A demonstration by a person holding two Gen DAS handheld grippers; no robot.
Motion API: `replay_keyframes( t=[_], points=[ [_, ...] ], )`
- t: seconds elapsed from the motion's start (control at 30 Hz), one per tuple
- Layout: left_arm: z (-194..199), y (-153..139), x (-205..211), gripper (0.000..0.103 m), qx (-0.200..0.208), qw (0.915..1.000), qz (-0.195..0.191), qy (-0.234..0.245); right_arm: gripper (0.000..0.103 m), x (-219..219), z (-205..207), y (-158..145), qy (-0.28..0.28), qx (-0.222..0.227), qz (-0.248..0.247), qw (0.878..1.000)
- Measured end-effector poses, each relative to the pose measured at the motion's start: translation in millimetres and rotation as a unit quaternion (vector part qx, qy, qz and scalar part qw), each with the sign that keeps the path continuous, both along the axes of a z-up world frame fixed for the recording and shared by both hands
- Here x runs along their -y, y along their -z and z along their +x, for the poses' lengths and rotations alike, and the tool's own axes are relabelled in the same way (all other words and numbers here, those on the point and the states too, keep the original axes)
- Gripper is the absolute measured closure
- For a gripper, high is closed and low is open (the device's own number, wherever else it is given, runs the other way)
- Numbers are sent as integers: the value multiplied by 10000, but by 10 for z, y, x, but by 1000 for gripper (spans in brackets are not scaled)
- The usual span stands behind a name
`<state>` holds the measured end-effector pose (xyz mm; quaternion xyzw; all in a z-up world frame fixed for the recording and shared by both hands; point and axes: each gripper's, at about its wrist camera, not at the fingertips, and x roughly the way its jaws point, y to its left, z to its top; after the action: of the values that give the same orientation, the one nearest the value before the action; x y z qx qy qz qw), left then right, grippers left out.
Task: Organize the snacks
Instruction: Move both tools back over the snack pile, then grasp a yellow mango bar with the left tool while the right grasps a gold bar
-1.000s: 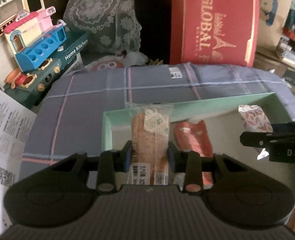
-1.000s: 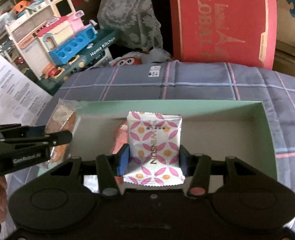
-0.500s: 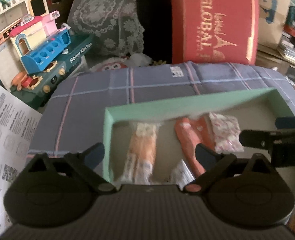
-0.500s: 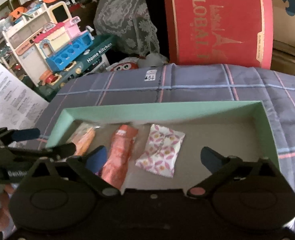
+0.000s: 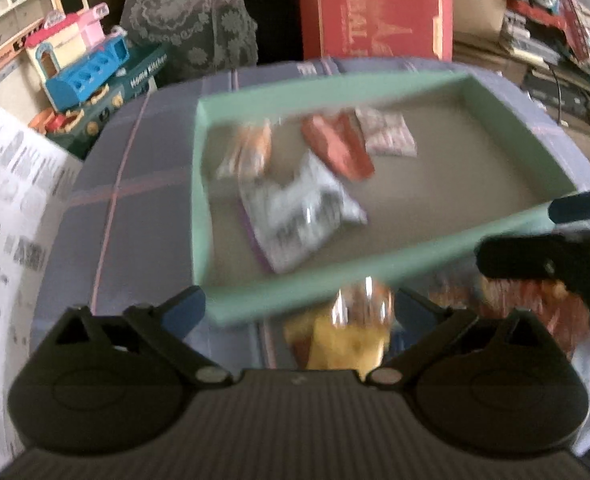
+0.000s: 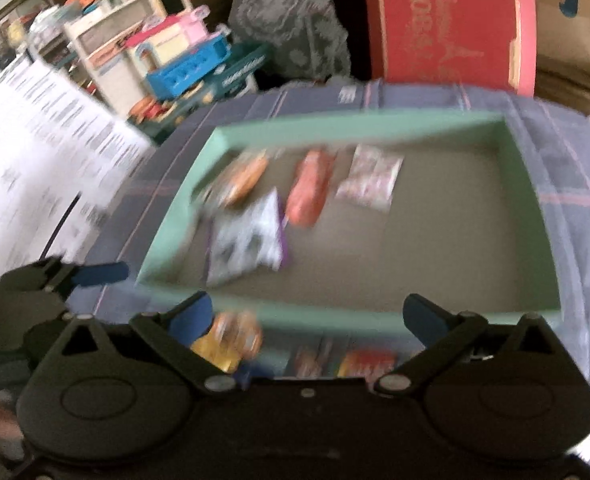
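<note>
L gripper (image 5: 299, 312) jaws spread wide, nothing held, pads touching nothing; yellow-orange packet (image 5: 343, 340) lies on the cloth between them, just outside the tray's near wall. R gripper (image 6: 307, 316) also wide open and empty, hovering over the near rim w/ more loose packets (image 6: 343, 362) below it.

Green tray (image 6: 535, 200) sits on a plaid purple cloth (image 5: 135, 200). Inside, all toward the tray's 10–12 o'clock part: orange bread pack (image 6: 243, 176) at 10, red packet (image 6: 309, 188) at 12, pink-patterned packet (image 6: 369, 178) just beside it at 1, silver-white bag (image 6: 247, 240) nearer centre-left. Both views blurred.

Room: red box (image 6: 447, 20) at 12 behind the cloth, toy kitchen set (image 5: 83, 64) at 10, printed sheet (image 5: 11, 200) at 9.
</note>
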<state>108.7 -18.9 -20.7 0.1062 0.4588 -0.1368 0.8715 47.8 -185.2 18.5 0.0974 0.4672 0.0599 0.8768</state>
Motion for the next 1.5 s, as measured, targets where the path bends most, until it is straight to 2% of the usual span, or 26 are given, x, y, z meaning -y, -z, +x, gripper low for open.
replay_keyframes(
  t=[0.23,0.37,0.5,0.6,0.97,1.07,1.17,1.3,1.37,1.4,1.47,1.5],
  points=[
    [-443,229,-216,1,-195,9998,25,-19,0,-53,-646,236,86,-461,351,9983],
    [-537,317,-371,1,-329,9993,-65,-187,10,49,-877,406,353,-754,716,9940],
    [-557,392,-454,1,-433,9986,-64,-285,27,77,-952,640,593,-1120,823,9885],
    [-562,416,-497,1,-450,9984,-100,-337,33,41,-924,727,648,-1196,900,9866],
    [-526,469,-653,0,-550,9967,-220,-553,33,-438,-562,713,112,-791,178,9966],
    [-513,475,-657,0,-557,9968,-226,-529,33,-565,-572,717,-193,-723,-203,9970],
    [-486,485,-628,0,-569,9970,-228,-467,33,-571,-656,731,-373,-643,-385,9965],
    [-406,515,-504,1,-602,9972,-255,-372,43,-621,-717,737,-498,-489,-669,9953],
    [-379,519,-413,9,-517,9980,-155,-315,45,-659,-725,735,-627,-432,-784,9940],
    [-369,529,-365,21,-484,9985,-90,-232,45,-660,-721,733,-682,-420,-795,9936],
    [-371,524,-308,36,-442,9989,-104,-111,45,-607,-724,730,-672,-420,-742,9941],
    [-376,508,-284,51,-441,9989,-146,-19,45,-579,-726,728,-684,-428,-708,9942]
  ],
)
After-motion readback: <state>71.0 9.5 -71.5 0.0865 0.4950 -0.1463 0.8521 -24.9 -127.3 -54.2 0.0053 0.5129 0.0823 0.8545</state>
